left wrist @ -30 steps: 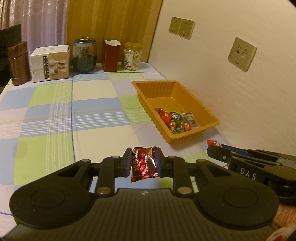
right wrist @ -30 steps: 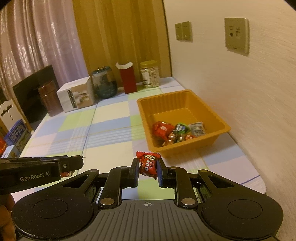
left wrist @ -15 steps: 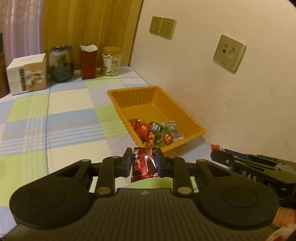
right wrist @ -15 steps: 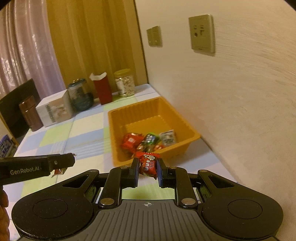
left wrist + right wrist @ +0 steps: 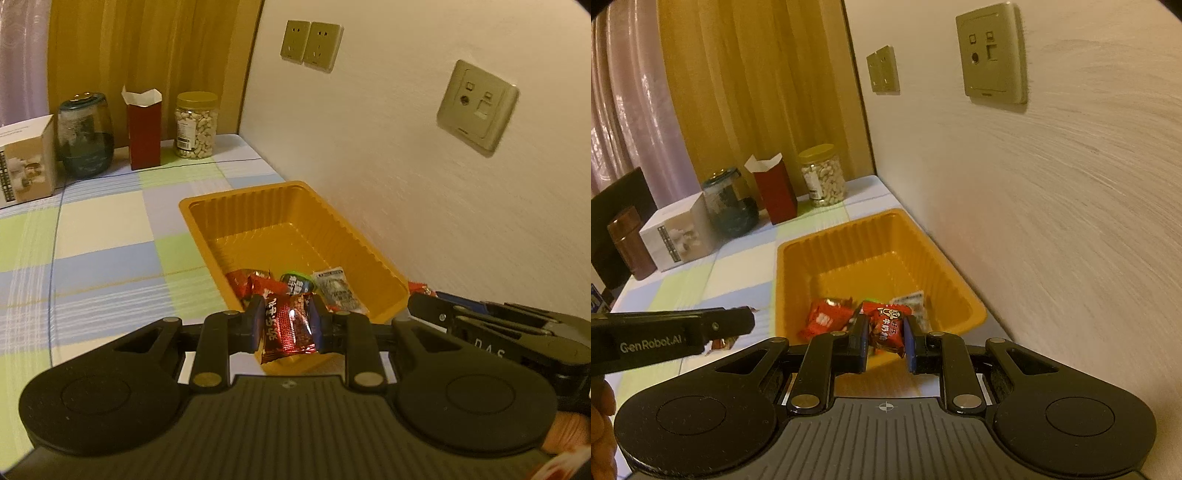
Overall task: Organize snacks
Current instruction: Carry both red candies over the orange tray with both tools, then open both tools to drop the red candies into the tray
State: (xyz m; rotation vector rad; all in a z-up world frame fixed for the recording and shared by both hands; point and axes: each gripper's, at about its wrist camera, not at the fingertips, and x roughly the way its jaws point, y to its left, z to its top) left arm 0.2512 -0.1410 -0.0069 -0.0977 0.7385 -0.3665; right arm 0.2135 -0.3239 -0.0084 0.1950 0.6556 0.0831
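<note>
An orange tray (image 5: 229, 210) (image 5: 960, 291) stands on the checked tablecloth by the wall, with several wrapped snacks (image 5: 332, 288) (image 5: 823, 319) at its near end. My left gripper (image 5: 284, 323) is shut on a dark red snack packet (image 5: 286, 328) just above the tray's near rim. My right gripper (image 5: 885, 341) is shut on a bright red snack packet (image 5: 886, 326), held over the tray's near end. The right gripper shows at the right in the left wrist view (image 5: 421, 301). The left gripper shows at the left in the right wrist view (image 5: 748, 321).
At the table's far end stand a nut jar (image 5: 195, 125), a dark red carton (image 5: 143, 131), a glass jar (image 5: 84, 134), a white box (image 5: 24, 162) and a brown canister (image 5: 628, 242). The wall with sockets (image 5: 476, 107) runs close along the tray's right side.
Both grippers have moved forward and right toward the tray, each still holding its packet. The tray looks nearer and larger in both views.
</note>
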